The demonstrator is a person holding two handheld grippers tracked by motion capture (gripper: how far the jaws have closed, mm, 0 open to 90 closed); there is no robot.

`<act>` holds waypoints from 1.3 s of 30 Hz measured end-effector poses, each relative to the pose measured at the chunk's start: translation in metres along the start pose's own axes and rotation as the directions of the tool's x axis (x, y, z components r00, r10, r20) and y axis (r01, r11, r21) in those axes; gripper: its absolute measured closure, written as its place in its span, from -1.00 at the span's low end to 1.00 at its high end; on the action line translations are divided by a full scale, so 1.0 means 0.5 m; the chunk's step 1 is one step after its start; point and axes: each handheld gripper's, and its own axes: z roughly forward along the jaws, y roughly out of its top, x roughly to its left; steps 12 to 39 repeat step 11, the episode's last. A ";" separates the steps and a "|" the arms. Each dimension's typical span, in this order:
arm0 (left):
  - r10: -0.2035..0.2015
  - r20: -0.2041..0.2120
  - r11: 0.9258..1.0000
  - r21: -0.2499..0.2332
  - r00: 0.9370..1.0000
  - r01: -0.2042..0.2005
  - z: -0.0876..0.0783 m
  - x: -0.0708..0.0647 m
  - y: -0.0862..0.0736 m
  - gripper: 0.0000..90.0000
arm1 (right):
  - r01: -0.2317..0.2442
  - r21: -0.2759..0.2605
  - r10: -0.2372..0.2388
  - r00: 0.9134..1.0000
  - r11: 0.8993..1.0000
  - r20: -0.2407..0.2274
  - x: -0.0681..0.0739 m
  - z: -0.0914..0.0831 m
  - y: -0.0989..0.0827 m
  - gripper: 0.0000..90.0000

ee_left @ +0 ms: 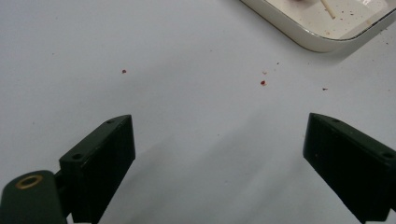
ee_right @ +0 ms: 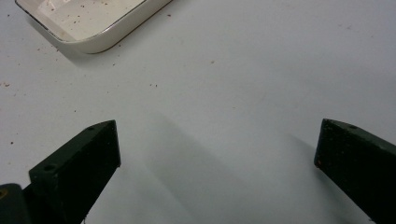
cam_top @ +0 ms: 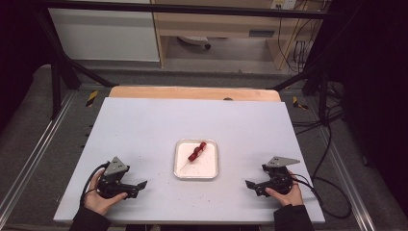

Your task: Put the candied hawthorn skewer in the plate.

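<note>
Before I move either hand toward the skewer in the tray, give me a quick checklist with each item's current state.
1. Left gripper open, nothing between its fingers: ok.
2. Right gripper open and empty: ok.
3. Skewer lying inside the tray, red pieces toward the far end: ok.
4. Bare stick end free to grasp: ok, it points toward the tray's near left corner.
5. Table between grippers and tray free of obstacles: ok, just red crumbs.
6. Tray secured against sliding: cannot tell.

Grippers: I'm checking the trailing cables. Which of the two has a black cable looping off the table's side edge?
The right gripper: its cable loops off the table edge; the left gripper keeps its cable over the tabletop.
</note>
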 end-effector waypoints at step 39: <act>0.016 0.017 1.000 -0.003 1.000 -0.016 0.006 0.003 -0.012 -0.79 | 0.002 0.001 -0.002 1.000 1.000 -0.005 0.001 -0.001 0.000 -0.98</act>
